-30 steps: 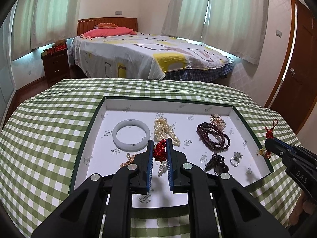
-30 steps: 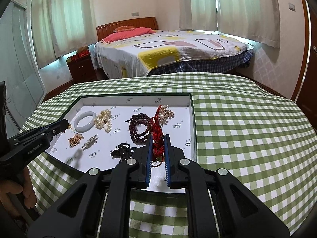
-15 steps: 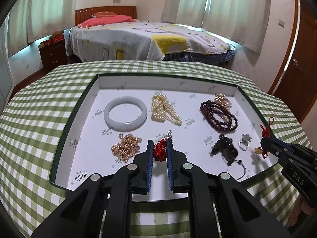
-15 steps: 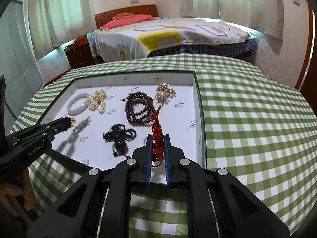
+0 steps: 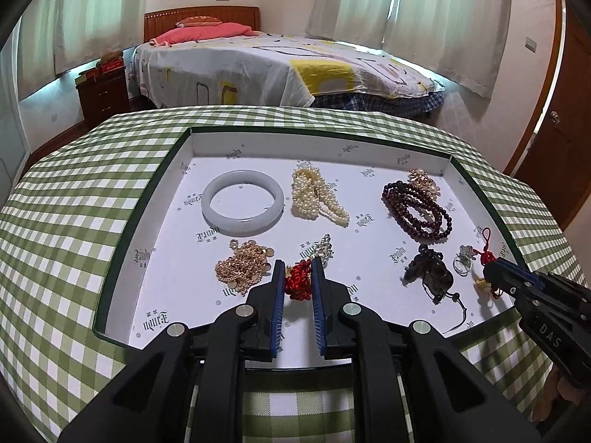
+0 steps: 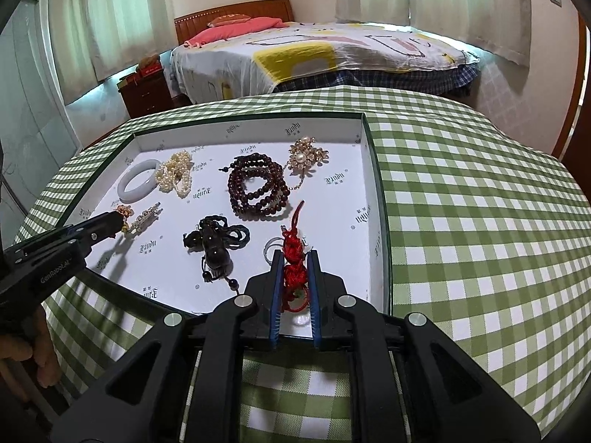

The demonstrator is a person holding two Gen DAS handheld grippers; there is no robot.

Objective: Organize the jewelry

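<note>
A white tray with a green rim (image 5: pixel 146 203) (image 6: pixel 381 199) lies on the checked tablecloth. In it are a jade bangle (image 5: pixel 243 203) (image 6: pixel 138 184), a pearl strand (image 5: pixel 314 199) (image 6: pixel 176 172), dark red beads (image 5: pixel 417 208) (image 6: pixel 255 188), a gold brooch (image 5: pixel 423 181) (image 6: pixel 306 155), a gold chain (image 5: pixel 242 267), a silver clip (image 5: pixel 322 246) (image 6: pixel 146 217), a dark pendant (image 5: pixel 428 273) (image 6: pixel 214 243) and a ring (image 5: pixel 463 263). Low over the tray's near middle, my left gripper (image 5: pixel 298 264) (image 6: pixel 116 223) is shut on a red cord bundle (image 5: pixel 297 282). My right gripper (image 6: pixel 295 254) (image 5: pixel 495 277) is shut on a red knotted charm (image 6: pixel 293 269) (image 5: pixel 488 255) at the tray's near right corner.
The green-and-white checked cloth (image 6: pixel 480 221) runs wide to the right of the tray and drops off at the table's far edge. Beyond stand a bed (image 5: pixel 280 70), a dark nightstand (image 5: pixel 105 92) and a wooden door (image 5: pixel 561 140). A hand (image 6: pixel 33 354) grips the left tool.
Both grippers have sunk toward the tray and tipped downward, so the tray looks larger. Each stays shut on its red piece. The jewelry in the tray has not moved.
</note>
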